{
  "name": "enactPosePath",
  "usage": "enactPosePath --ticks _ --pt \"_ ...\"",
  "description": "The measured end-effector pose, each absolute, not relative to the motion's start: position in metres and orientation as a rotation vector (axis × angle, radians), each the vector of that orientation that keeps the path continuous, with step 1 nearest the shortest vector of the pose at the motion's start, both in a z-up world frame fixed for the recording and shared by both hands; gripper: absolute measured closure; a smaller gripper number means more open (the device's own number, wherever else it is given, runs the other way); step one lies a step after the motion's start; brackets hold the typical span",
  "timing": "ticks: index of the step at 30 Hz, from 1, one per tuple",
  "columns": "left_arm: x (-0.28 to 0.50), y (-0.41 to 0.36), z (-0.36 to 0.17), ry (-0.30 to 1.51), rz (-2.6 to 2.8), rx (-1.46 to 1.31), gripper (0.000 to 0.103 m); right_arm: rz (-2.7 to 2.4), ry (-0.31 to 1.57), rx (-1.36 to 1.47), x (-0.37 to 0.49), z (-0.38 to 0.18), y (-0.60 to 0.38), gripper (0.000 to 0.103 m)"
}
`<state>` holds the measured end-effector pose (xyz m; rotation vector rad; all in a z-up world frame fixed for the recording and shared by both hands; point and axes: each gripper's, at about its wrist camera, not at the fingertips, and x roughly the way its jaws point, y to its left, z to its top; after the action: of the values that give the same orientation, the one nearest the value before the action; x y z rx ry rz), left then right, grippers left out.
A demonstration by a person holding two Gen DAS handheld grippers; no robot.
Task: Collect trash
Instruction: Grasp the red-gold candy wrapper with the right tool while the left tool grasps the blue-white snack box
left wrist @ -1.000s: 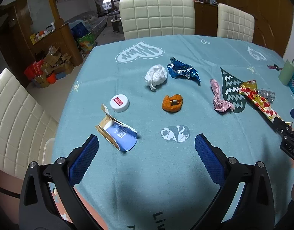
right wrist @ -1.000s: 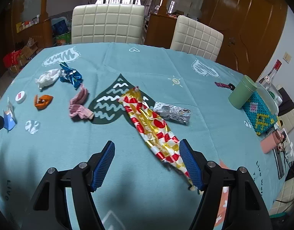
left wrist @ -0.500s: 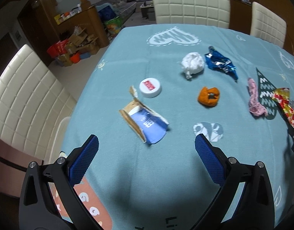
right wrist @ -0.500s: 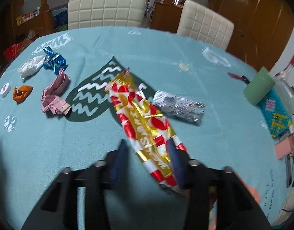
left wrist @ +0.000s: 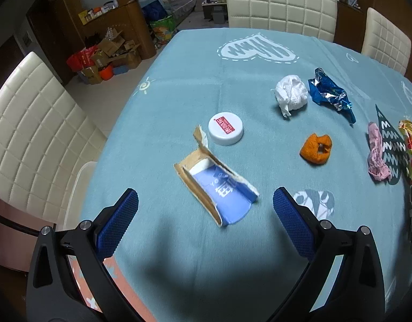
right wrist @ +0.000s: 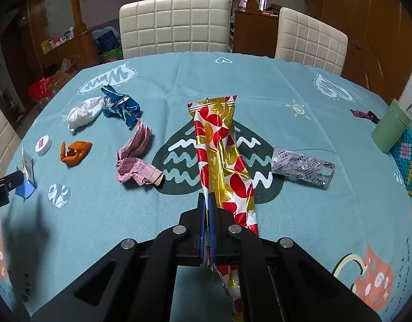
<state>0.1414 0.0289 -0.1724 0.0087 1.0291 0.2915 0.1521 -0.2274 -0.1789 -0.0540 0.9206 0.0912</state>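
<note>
The left gripper (left wrist: 204, 209) stands spread directly over the torn blue carton (left wrist: 216, 189), whose long axis runs diagonally away from the white cap (left wrist: 225, 128) just beyond it, while the right gripper (right wrist: 206, 209) pinches the red-and-gold wrapper (right wrist: 222, 155).

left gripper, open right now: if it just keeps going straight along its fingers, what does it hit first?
Most likely the torn blue paper carton, lying on the tablecloth between and just ahead of the left gripper. The white cap lies further on. Depth is hard to judge.
</note>
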Motion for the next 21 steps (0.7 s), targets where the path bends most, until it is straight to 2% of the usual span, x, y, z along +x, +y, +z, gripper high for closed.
enactPosePath --ticks 7,10,12,14,16,21 --pt "0.162 0.038 -0.189 1.077 0.282 -0.017 0.006 0.051 0.914 -0.049 0.153 -0.176 -0.227 0.1" --pt "0.167 0.041 -0.198 1.121 0.251 -0.049 0.039 0.043 0.914 -0.05 0.153 -0.174 -0.225 0.1" --pt "0.167 0.041 -0.195 1.104 0.233 -0.039 0.045 0.041 0.91 -0.055 0.153 -0.171 -0.223 0.1" --pt "0.164 0.039 -0.192 1.086 0.207 -0.035 0.058 0.044 0.908 -0.059 0.152 -0.17 -0.22 0.1" --pt "0.161 0.038 -0.188 1.077 0.189 -0.038 0.063 0.052 0.906 -0.064 0.15 -0.167 -0.216 0.1" --pt "0.142 0.042 -0.18 1.052 0.185 -0.034 0.064 0.103 0.893 -0.089 0.142 -0.16 -0.198 0.1"
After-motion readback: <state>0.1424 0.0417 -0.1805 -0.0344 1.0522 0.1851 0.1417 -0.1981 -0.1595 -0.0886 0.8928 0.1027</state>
